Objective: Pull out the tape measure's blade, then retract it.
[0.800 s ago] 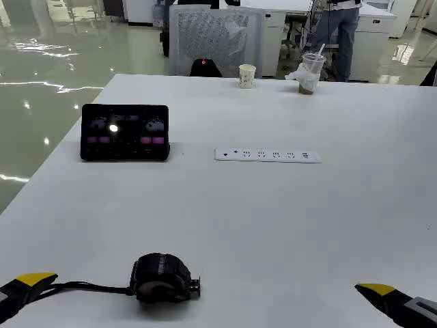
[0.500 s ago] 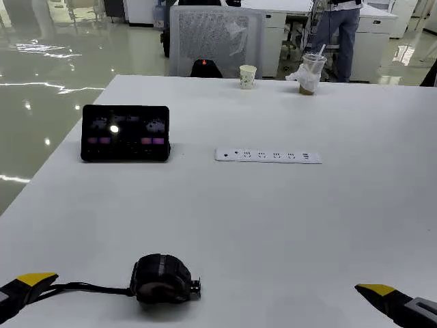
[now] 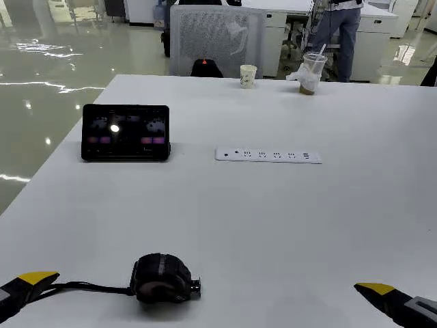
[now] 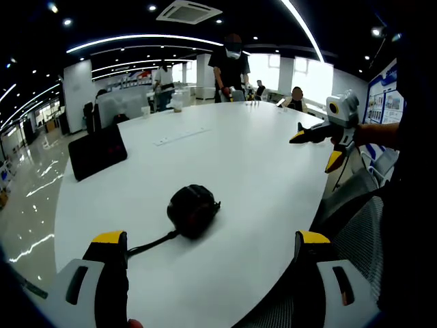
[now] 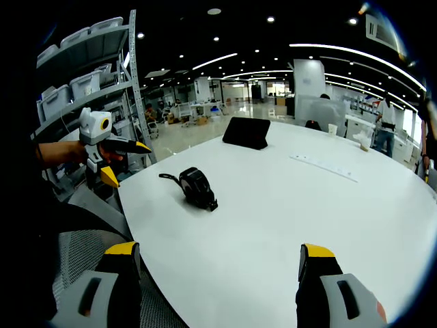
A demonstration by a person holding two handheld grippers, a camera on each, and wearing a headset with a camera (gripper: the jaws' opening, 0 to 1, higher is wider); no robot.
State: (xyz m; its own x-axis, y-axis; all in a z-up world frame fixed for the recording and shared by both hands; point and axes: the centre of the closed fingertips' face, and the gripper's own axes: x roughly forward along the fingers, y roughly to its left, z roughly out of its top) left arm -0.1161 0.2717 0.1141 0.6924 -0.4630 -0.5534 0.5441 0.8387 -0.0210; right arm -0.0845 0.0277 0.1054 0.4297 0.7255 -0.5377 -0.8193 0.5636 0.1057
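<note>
Tape measure (image 3: 162, 278) sits near the front edge of the tabletop (image 3: 273, 219), toward the front-left corner, blade fully in. Its strap (image 3: 89, 288) trails left along that edge toward the left tool (image 4: 210, 240). The blade mouth faces right, toward the right tool (image 5: 218, 249). The hook there is tiny, so that's prob. right, not certain. Both tools are spread wide, pinching nothing, just off the front edge. Left tool is near the case; right is well apart. Likely plan: left pins the case, right comes in along the edge to catch the hook & draw rightward.
</note>
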